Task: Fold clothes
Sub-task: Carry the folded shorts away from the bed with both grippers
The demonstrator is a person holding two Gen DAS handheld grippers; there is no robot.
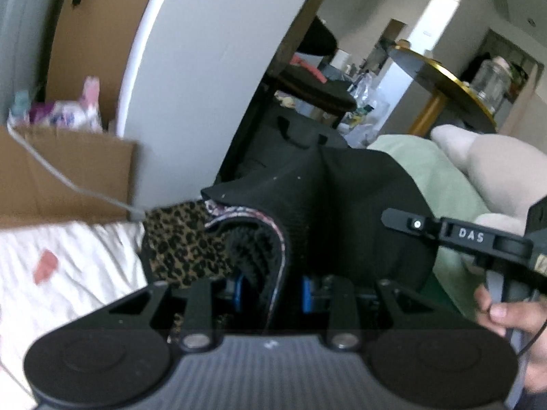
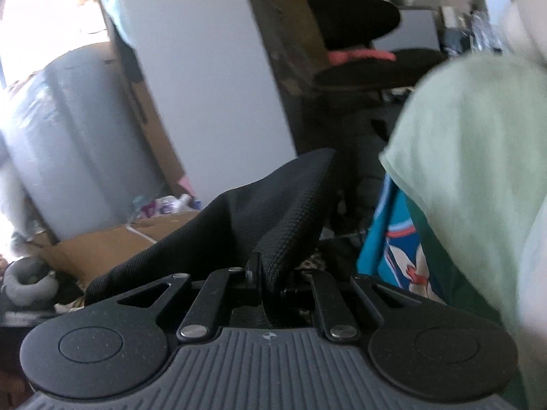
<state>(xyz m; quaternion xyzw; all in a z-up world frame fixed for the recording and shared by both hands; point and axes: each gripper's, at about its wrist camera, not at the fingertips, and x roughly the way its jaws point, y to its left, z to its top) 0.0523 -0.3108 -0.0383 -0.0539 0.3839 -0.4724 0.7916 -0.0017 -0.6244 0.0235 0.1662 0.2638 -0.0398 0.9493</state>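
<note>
White wall panel (image 1: 205,51): the largest surface ahead of my left gripper, curving up behind everything else. Cardboard box (image 1: 68,171): left of the panel, with a grey cable (image 1: 51,167) trailing across its face. White bedsheet (image 1: 68,266): wrinkled, lower left, carrying a pink mark.

Green cloth (image 2: 478,171): pale, fills the right side of my right view; in the left view it lies behind the black garment, beside a beige cushion (image 1: 495,171). Teal patterned fabric (image 2: 393,239): hangs below the green cloth's edge.

Black garment (image 1: 342,205): knitted, the item being folded. It is lifted and stretched between my two grippers, with a fold rising to a peak in the right view (image 2: 273,212). A patterned band edges its hem in the left view, curling down toward my fingers.

Leopard-print cloth (image 1: 181,242): lies just left of the black garment, touching it, on the bedsheet.

Left gripper (image 1: 271,290): jaws partly closed, blue pads on either side of the garment's hem, which passes between them; gripping it.

Right gripper (image 2: 265,283): jaws nearly together, pinching a thick fold of the black garment. In the left view it enters from the right, marked "DAS", its fingertip against the garment.

Hand (image 1: 506,317): holds the right gripper's handle, lower right.
</note>
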